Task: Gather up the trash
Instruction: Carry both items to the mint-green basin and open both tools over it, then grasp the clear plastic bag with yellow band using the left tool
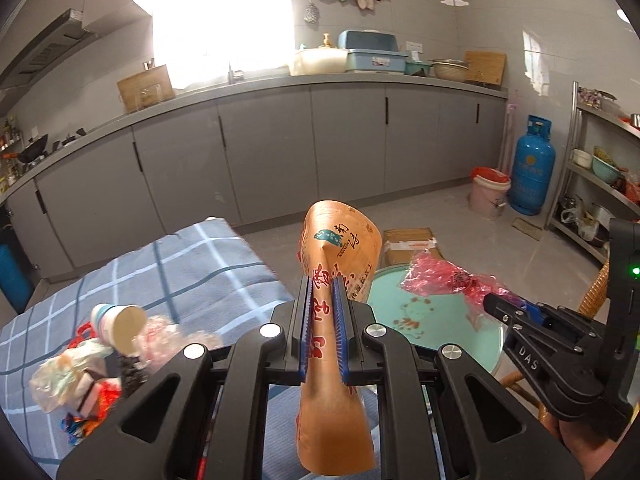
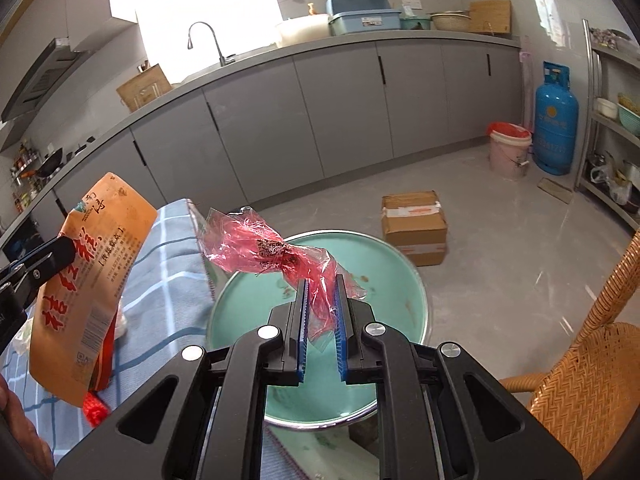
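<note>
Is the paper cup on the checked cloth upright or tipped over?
Tipped. The paper cup lies on its side among the trash pile, its round end facing the left wrist camera.

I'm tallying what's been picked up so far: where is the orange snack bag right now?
The orange snack bag is clamped in the left gripper, held above the checked cloth, left of the round green table.

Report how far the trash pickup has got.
Nothing visibly binned yet. In hand: left claw clamps an orange snack bag; right claw grips a red plastic wrapper. Left: the paper cup and crumpled wrappers on the checked tablecloth.
</note>
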Tool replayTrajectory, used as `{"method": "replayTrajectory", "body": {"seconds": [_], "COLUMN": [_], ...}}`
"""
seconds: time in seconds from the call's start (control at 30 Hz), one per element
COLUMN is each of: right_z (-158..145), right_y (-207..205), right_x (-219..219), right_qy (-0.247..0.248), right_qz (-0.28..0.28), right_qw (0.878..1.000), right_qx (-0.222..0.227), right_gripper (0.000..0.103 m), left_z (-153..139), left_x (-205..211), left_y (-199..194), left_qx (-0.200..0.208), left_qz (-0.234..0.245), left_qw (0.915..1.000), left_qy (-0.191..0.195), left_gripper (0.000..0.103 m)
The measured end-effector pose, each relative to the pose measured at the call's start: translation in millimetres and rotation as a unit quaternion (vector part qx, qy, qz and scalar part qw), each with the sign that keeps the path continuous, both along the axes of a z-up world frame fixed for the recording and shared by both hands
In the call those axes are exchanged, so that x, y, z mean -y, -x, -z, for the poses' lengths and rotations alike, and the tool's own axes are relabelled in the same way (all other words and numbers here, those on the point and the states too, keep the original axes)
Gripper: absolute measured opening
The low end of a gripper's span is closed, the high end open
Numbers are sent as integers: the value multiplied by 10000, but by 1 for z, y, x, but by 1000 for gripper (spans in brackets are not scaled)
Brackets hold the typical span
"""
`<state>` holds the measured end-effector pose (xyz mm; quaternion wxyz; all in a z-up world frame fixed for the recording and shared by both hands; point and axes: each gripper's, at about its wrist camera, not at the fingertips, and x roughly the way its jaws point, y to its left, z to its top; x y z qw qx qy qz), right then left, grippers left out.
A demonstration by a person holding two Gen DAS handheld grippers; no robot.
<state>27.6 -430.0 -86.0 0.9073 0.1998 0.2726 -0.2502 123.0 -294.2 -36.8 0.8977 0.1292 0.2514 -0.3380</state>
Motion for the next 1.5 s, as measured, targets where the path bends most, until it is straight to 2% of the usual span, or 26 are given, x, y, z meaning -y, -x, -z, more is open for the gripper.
{"method": "replayTrajectory", "body": {"seconds": [0.3, 0.4, 0.43, 0.47, 0.5, 0.53, 0.6, 0.63, 0.67, 0.73, 0.87, 0.93, 0.97, 1.13, 1.27, 1.4, 1.5], "right_z": [13, 15, 16, 19, 20, 23, 27, 28, 30, 29, 25, 20, 18, 5, -5, -13, -16], "right_y": [-6, -7, -8, -8, -9, -9, -8, -8, -8, -5, 1, 4, 5, 5, -5, -16, -26], "right_x": [24, 28, 29, 30, 31, 32, 35, 36, 36, 36, 33, 30, 29, 10, -20, -52, -77], "right_qy": [14, 27, 18, 8, -1, -22, -82, -88, -108, -121, -130, -109, -108, -148, -112, -106, -106], "right_qz": [127, 155, 152, 152, 155, 180, 232, 250, 259, 302, 353, 395, 406, 239, -109, -443, -711], "right_qw": [9998, 9998, 9998, 9998, 9998, 9998, 9996, 9995, 9995, 9994, 9993, 9992, 9991, 9995, 9997, 9988, 9973], "right_qx": [-119, -131, -134, -127, -116, -127, -140, -155, -160, -126, -50, -10, 17, 139, 165, 193, 173], "right_gripper": [13, 15, 16, 20, 28, 32, 34, 35, 37, 49, 56, 66, 67, 70, 72, 75, 75], "left_z": [30, 41, 44, 46, 49, 51, 52, 52, 52, 52, 42, 35, 30, 15, 10, 10, 10], "left_x": [46, 56, 59, 60, 60, 60, 58, 57, 54, 50, 36, 27, 21, -12, -43, -82, -118], "left_y": [-12, -15, -15, -16, -18, -19, -22, -23, -24, -25, -22, -20, -18, -4, 4, 4, -4], "left_qx": [-392, -467, -499, -482, -428, -431, -487, -498, -489, -482, -318, -212, -154, 226, 487, 675, 771], "left_qz": [385, 424, 467, 431, 340, 352, 379, 356, 307, 282, 140, 51, -4, -335, -635, -1087, -1563], "left_qw": [9985, 9980, 9976, 9978, 9984, 9984, 9980, 9980, 9983, 9984, 9994, 9998, 9999, 9992, 9968, 9914, 9839], "left_qy": [-23, -83, -95, -110, -114, -120, -150, -143, -107, -101, -39, 18, 49, 37, -45, -274, -400], "left_gripper": [12, 15, 22, 41, 49, 53, 55, 63, 66, 66, 81, 88, 91, 95, 98, 98, 98]}}
